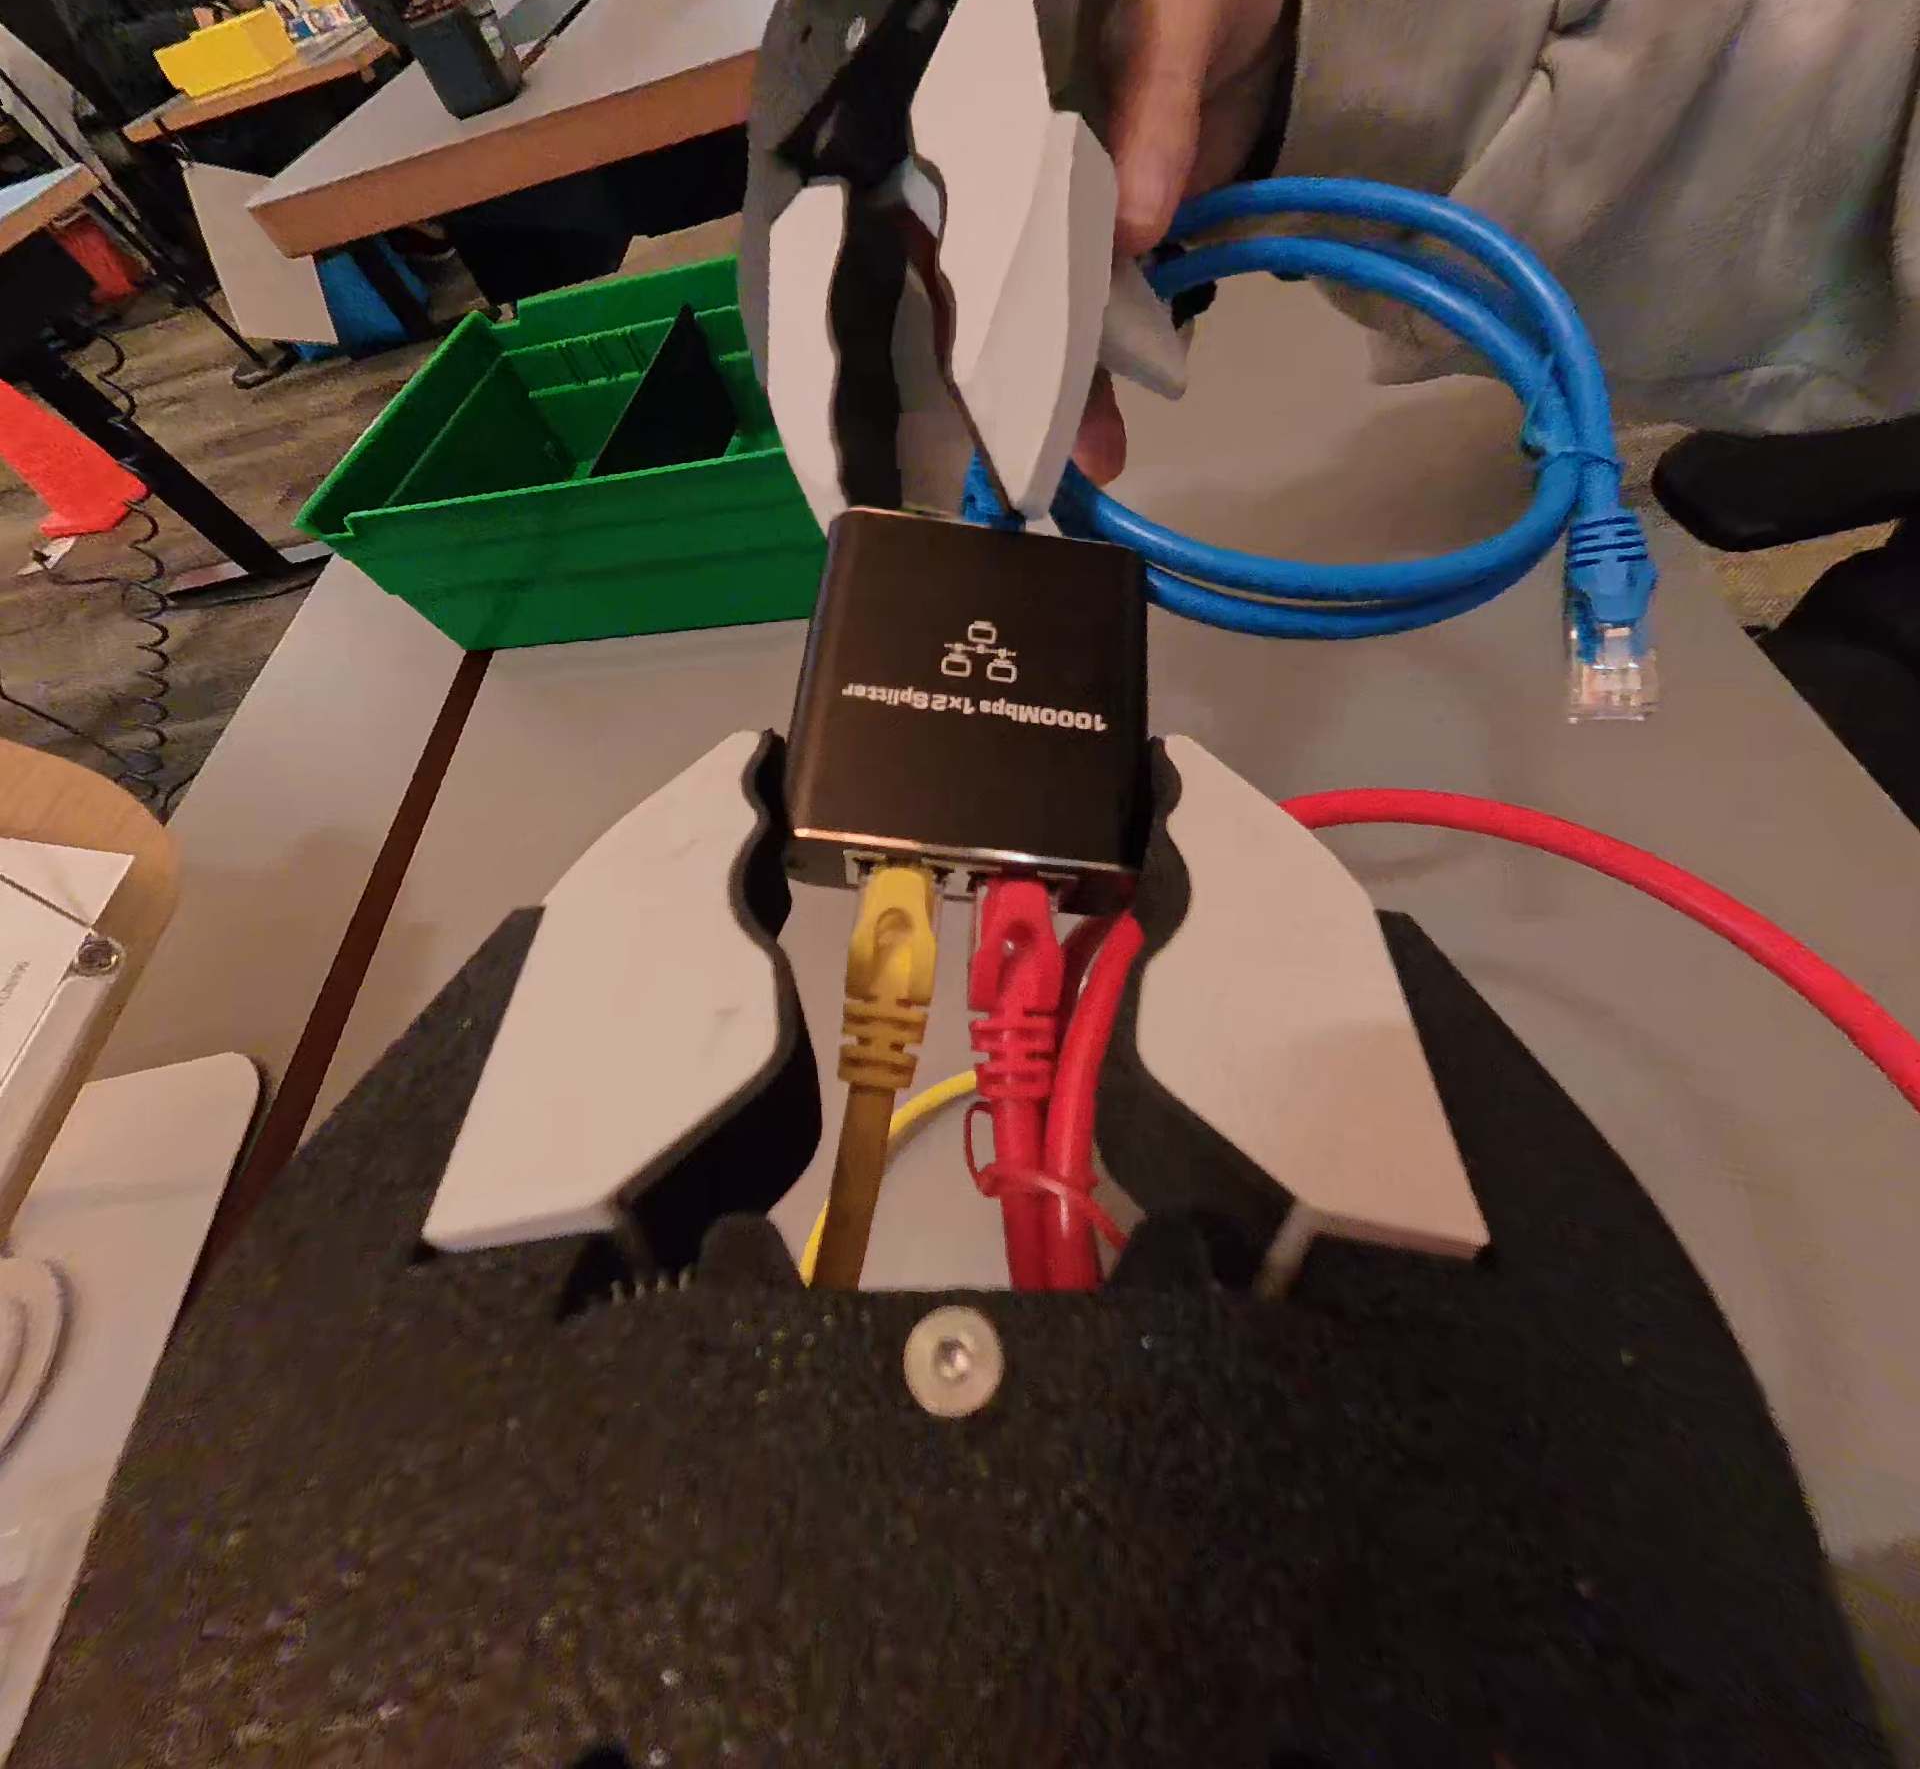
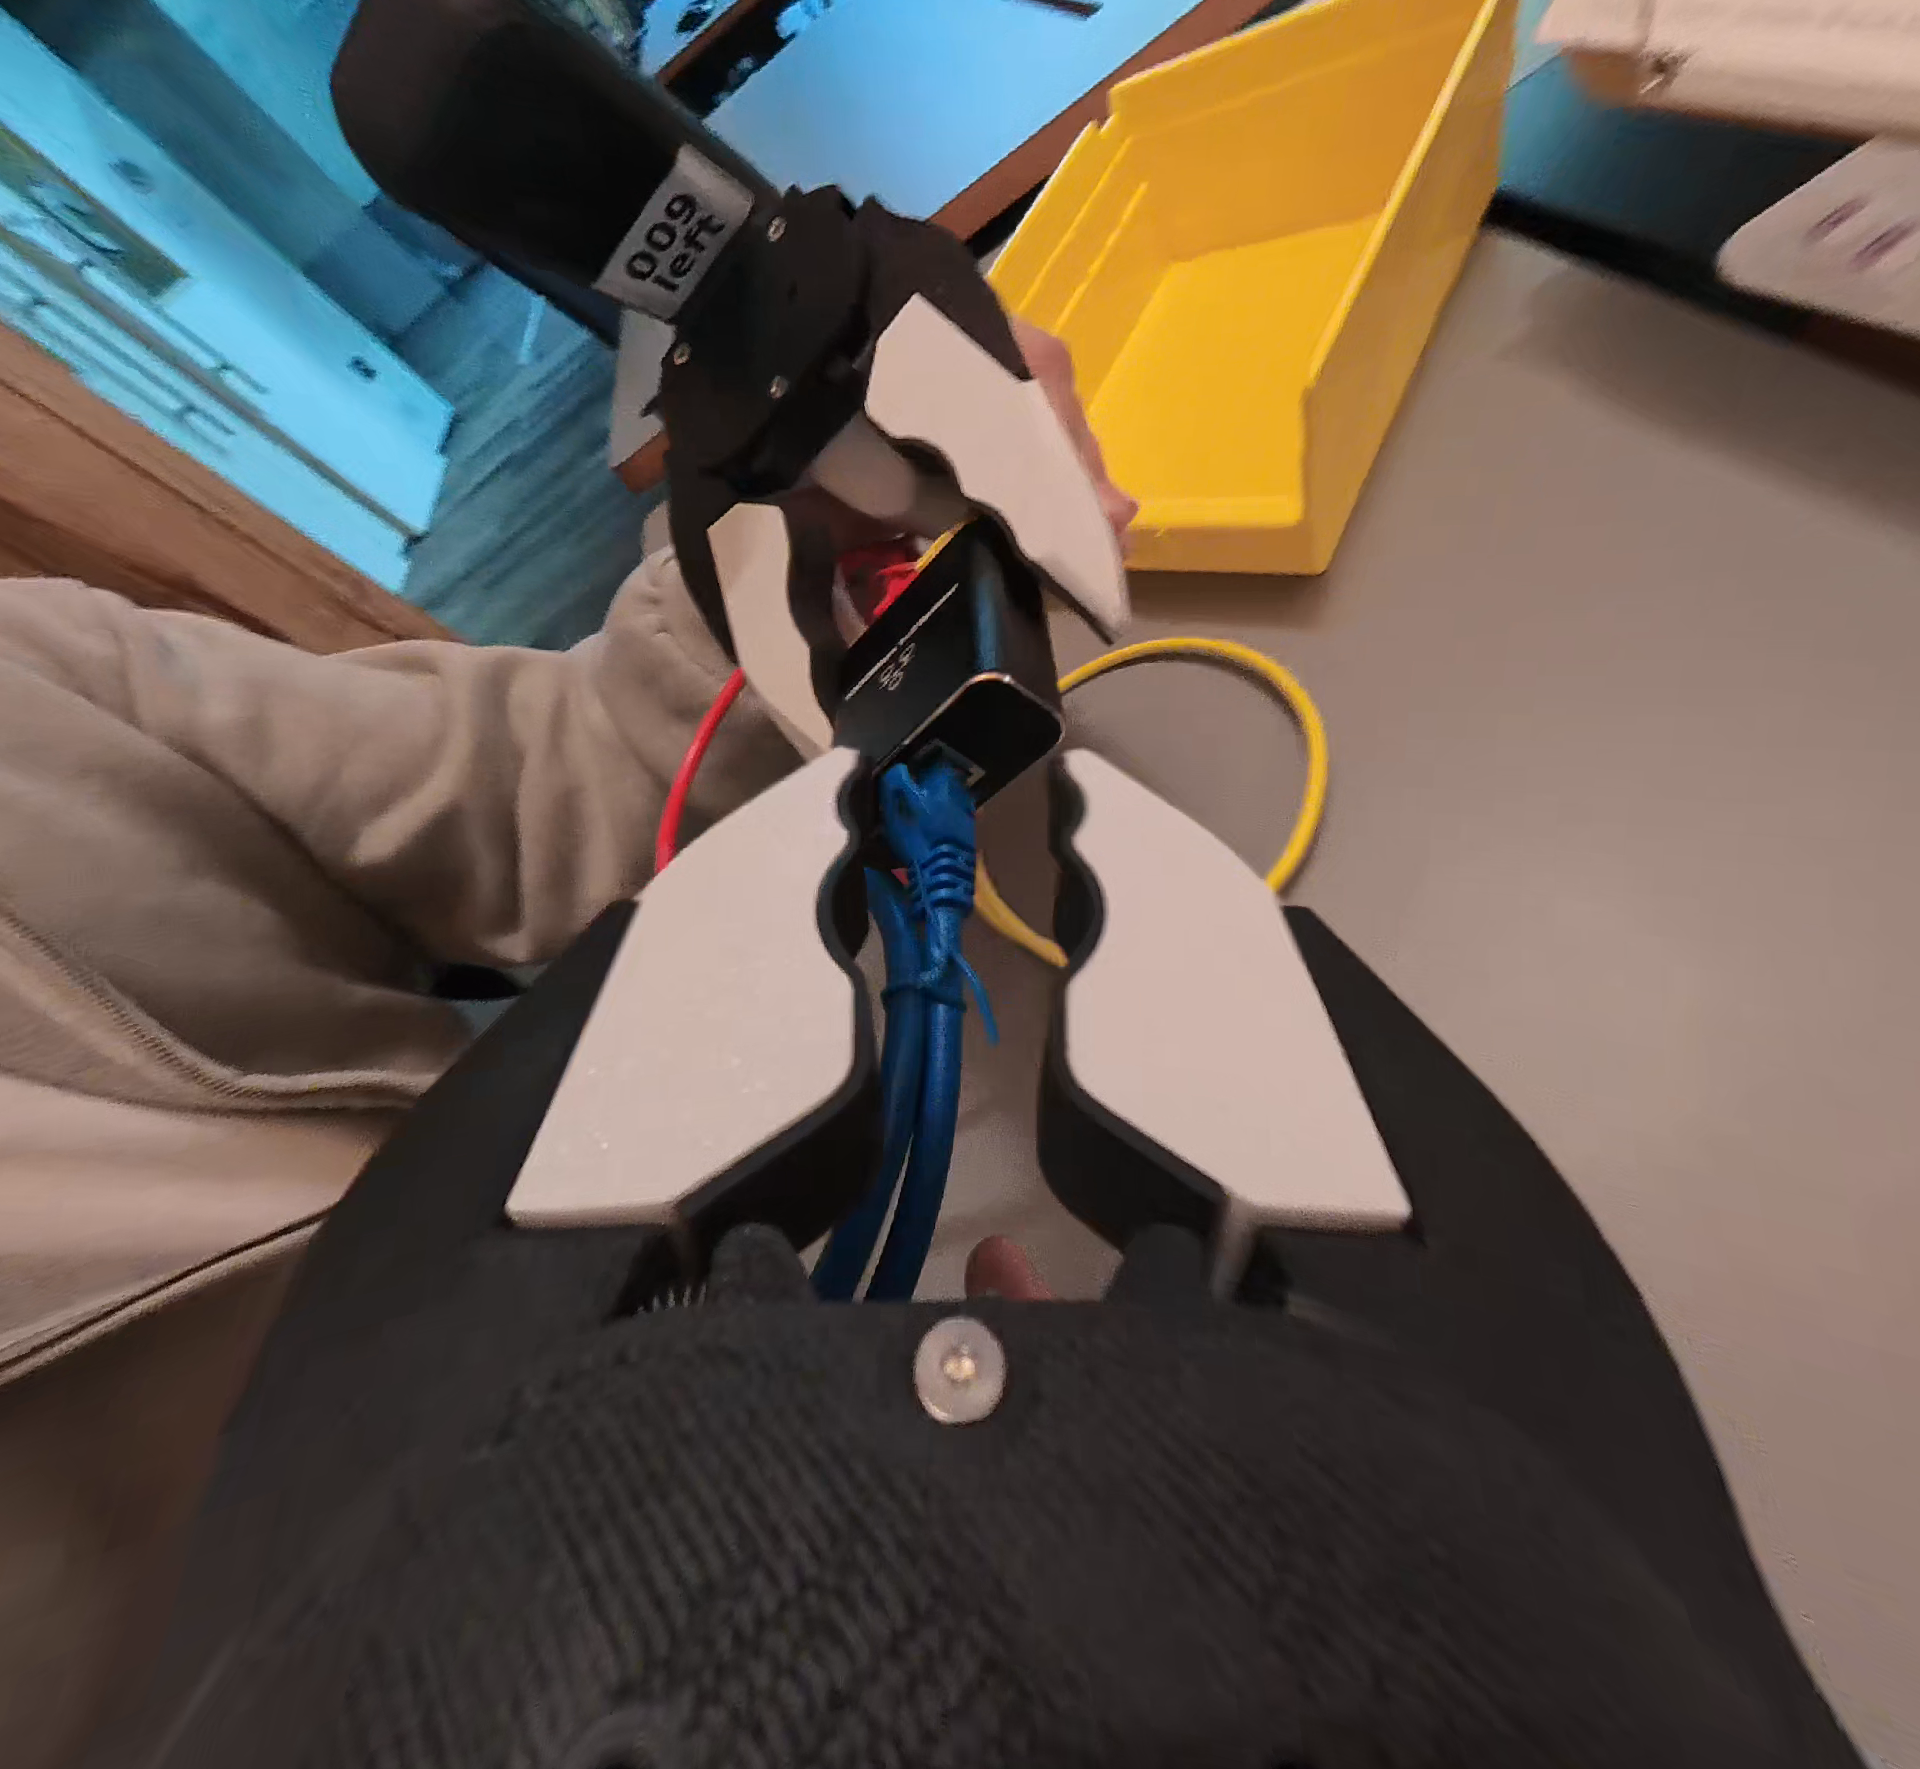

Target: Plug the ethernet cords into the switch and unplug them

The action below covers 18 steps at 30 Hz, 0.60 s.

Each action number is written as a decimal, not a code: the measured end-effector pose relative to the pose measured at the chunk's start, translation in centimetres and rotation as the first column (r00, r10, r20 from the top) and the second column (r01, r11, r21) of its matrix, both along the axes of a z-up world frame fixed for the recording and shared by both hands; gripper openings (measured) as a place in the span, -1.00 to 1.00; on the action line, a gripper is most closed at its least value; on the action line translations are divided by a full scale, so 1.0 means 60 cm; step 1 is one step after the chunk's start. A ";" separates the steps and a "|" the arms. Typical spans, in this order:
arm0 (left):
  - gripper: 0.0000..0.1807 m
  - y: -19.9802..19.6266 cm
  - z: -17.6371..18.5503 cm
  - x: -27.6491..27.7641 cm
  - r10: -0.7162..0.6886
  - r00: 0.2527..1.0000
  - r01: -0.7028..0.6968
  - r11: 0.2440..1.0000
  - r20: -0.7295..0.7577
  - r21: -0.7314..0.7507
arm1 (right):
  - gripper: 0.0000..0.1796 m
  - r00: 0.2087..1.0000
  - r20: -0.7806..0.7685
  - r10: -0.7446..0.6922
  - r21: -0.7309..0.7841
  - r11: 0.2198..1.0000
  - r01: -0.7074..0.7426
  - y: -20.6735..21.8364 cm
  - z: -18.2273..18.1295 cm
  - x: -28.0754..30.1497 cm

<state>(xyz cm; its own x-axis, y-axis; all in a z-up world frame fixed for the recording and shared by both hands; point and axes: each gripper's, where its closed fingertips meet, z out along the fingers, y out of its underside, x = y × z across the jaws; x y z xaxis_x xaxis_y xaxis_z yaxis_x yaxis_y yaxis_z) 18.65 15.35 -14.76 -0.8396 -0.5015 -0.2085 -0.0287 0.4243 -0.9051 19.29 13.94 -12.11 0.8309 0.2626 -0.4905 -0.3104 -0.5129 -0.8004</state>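
Looking along the left gripper (image 1: 961, 815) in the left wrist view, I see its two fingers pressed against the two sides of the small black switch (image 1: 971, 680), so the box is clamped and lifted a little above the grey table (image 1: 1403, 1148). I think this hold is there to keep the box fixed while the other tool works on its far end. On the near face, the yellow cord (image 1: 883, 981) and the red cord (image 1: 1013, 992) sit in two ports side by side, and both run back between the fingers. Beyond the switch the right gripper (image 1: 940, 462) comes down from above, touching its far edge. The blue cord (image 1: 1403, 431) hangs in a tied loop beside it, and one clear plug dangles free at the right. A green bin (image 1: 540, 514) stands behind on the table.

From the right wrist view, the end of the blue cord (image 2: 930, 846) is seated in the single port of the switch (image 2: 935, 680). The right gripper (image 2: 961, 789) has its fingers spread on both sides of that plug and they do not press it, so its jaws are released. The left gripper (image 2: 925, 597) grasps the switch from the opposite side. A yellow bin (image 2: 1299, 317) stands on the table behind. All three cords seem plugged, so the unplugging probably comes next.
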 end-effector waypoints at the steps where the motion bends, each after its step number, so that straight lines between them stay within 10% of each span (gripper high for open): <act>1: -0.29 -0.001 -0.001 -0.001 -0.006 1.000 0.006 1.000 0.002 0.002 | -0.70 0.999 -0.028 0.018 -0.021 1.000 -0.019 -0.002 -0.002 -0.003; 18: -0.29 -0.034 -0.030 -0.025 -0.148 0.989 0.148 0.985 -0.007 0.092 | -0.65 0.955 -0.188 0.230 -0.260 0.926 -0.274 -0.050 -0.054 -0.035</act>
